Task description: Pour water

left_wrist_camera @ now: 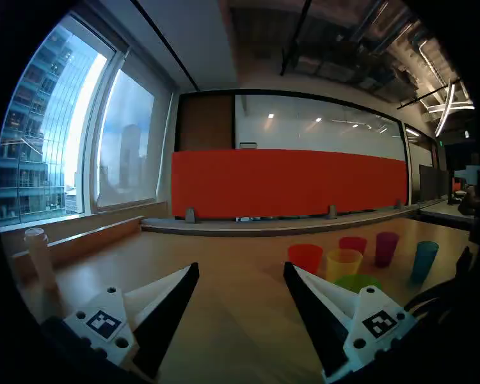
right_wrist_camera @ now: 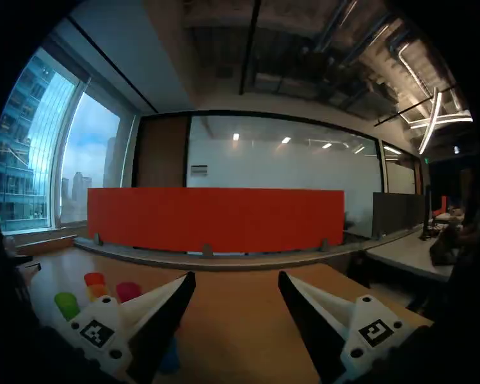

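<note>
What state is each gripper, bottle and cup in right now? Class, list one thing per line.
left gripper, open, holding nothing
right gripper, open, holding nothing
bottle, upright, in neither gripper
red cup, upright
yellow cup, upright
dark red cup, upright
magenta cup, upright
teal cup, upright
green cup, upright, partly hidden by a finger

In the left gripper view, cups [left_wrist_camera: 342,262] stand clustered on the bench [left_wrist_camera: 240,288], ahead and to the right. What seems a bottle [left_wrist_camera: 38,256] stands far left, beside the window ledge [left_wrist_camera: 80,222]. A partition [left_wrist_camera: 288,182] runs along the bench's far edge, behind the cups. In the right gripper view, the cups [right_wrist_camera: 94,281] sit low left.
</note>
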A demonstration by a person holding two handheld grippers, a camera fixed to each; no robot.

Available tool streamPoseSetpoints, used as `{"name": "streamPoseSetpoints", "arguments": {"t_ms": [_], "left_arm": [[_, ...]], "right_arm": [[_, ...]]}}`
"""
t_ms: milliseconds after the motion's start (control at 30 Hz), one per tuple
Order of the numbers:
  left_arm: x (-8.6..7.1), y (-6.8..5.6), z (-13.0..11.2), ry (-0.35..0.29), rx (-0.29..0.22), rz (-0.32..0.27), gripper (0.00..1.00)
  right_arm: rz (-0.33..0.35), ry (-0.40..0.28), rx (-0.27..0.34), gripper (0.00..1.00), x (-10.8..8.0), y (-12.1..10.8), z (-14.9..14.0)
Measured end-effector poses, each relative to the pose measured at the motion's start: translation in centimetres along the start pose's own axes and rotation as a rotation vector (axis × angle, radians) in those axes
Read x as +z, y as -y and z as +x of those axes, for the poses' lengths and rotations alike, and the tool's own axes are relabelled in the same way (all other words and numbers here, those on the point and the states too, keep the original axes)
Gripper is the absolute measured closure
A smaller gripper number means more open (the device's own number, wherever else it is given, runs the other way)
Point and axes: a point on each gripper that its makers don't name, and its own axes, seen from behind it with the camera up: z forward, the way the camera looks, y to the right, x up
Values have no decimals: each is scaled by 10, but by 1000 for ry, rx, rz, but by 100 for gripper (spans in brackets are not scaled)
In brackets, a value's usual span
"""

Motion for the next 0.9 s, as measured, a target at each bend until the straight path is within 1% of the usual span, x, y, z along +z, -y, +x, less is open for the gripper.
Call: {"name": "streamPoseSetpoints", "arguments": {"t_ms": [267, 467, 567, 767, 900], "left_arm": [[0, 0, 0, 0, 0, -2, 2], [0, 0, 0, 0, 0, -2, 2], [0, -1, 0, 0, 0, -2, 2], [0, -1, 0, 0, 0, -2, 2], [0, -1, 0, 0, 0, -2, 2]], "right_arm": [[26, -4, -33, 0, 0, 6, -12], [46, -3, -41, 0, 3, 11, -27], [50, -7, -37, 0, 6, 9, -36], [37, -27, 7, 0, 14, 3, -46], [42, -31, 18, 0, 19, 6, -52]]}}
